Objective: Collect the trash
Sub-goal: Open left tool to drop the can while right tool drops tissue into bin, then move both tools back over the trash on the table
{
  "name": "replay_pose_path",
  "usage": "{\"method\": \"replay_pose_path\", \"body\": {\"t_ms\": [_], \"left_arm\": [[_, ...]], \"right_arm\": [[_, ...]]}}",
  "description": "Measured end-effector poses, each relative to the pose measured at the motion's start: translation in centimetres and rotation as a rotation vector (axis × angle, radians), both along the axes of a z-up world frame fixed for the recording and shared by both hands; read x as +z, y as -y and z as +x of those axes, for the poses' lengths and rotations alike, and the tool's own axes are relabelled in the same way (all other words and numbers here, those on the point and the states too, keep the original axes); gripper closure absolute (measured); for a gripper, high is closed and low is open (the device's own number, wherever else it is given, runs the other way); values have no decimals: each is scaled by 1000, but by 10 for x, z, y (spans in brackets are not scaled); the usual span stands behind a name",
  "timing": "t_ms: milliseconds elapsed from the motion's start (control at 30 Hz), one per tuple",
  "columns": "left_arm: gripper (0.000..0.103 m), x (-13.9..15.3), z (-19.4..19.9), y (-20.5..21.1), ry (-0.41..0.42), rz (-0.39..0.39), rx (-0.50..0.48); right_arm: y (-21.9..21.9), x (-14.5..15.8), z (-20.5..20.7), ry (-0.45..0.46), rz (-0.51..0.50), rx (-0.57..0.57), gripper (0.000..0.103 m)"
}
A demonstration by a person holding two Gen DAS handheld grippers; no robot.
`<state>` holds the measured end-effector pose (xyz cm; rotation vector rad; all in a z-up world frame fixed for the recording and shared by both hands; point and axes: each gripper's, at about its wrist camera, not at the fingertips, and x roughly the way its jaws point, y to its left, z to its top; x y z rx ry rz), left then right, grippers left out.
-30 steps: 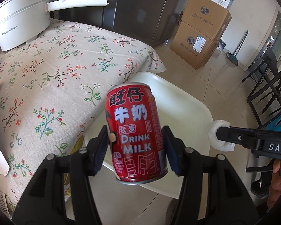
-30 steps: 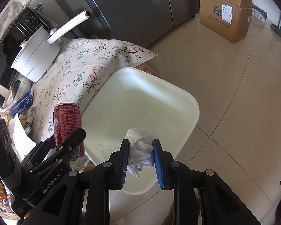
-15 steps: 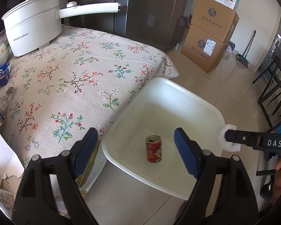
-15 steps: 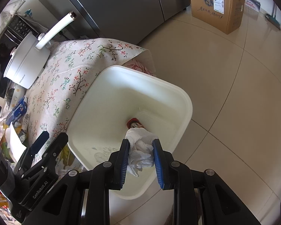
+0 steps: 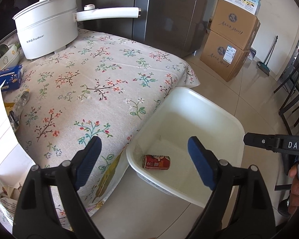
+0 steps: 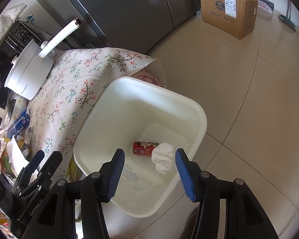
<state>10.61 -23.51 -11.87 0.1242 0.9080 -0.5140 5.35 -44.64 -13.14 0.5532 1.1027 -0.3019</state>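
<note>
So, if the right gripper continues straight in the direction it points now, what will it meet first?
Probably the crumpled tissue, which is in the white bin between the opening, empty jaws of the right gripper. The red can lies behind it. Depth is unclear.

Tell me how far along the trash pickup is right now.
Done: the red can lies on its side in the white bin. In hand: nothing; the right gripper is opening, the crumpled tissue loose between its jaws over the bin. The left gripper is opening, empty. Left: clutter at the table's far edge.
</note>
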Motion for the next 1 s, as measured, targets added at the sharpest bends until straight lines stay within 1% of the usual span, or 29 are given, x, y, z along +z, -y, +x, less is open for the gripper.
{"method": "replay_pose_path", "body": {"t_ms": [267, 467, 500, 567, 767, 1000], "left_arm": [[15, 2, 2, -7, 5, 2, 17], [14, 7, 3, -13, 16, 1, 29], [14, 8, 3, -14, 16, -2, 31], [9, 10, 4, -18, 21, -3, 42], [4, 22, 6, -38, 54, 3, 78], [3, 34, 10, -69, 85, 13, 132]], "right_arm": [[-3, 1, 2, 2, -12, 9, 47], [-6, 5, 4, 13, -17, 10, 43], [-8, 7, 5, 18, -18, 12, 42], [-11, 9, 7, 25, -23, 17, 40], [-27, 17, 18, 45, -49, 49, 36], [-52, 26, 33, 75, -65, 97, 33]]}}
